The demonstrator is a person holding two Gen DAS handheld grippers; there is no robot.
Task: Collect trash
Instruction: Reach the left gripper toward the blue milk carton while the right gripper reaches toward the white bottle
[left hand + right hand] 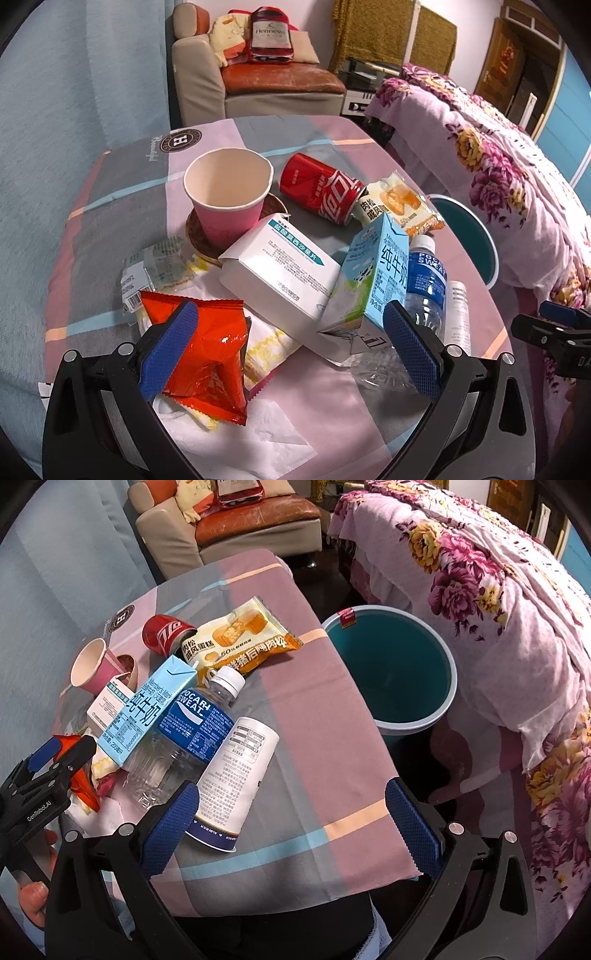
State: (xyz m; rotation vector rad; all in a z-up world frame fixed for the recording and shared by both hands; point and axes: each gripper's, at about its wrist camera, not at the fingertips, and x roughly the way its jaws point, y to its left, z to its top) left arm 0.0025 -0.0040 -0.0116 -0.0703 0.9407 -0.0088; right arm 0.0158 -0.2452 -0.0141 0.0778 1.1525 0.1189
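Note:
Trash lies on the cloth-covered table (122,206): a pink paper cup (227,195), a red cola can (321,188), a white medicine box (279,269), a blue milk carton (373,273), a Pocari Sweat bottle (424,288), a yellow cake wrapper (402,203) and a red snack wrapper (210,350). My left gripper (291,350) is open, its left finger beside the red wrapper. My right gripper (291,834) is open over the table's near edge, next to a white tube can (236,775). The teal bin (391,672) stands on the floor right of the table (314,738).
A bed with a floral cover (498,609) stands right of the bin. An armchair (258,74) stands behind the table. White tissue (258,428) and a small clear wrapper (155,269) lie near the red wrapper. The left gripper (40,775) shows in the right wrist view.

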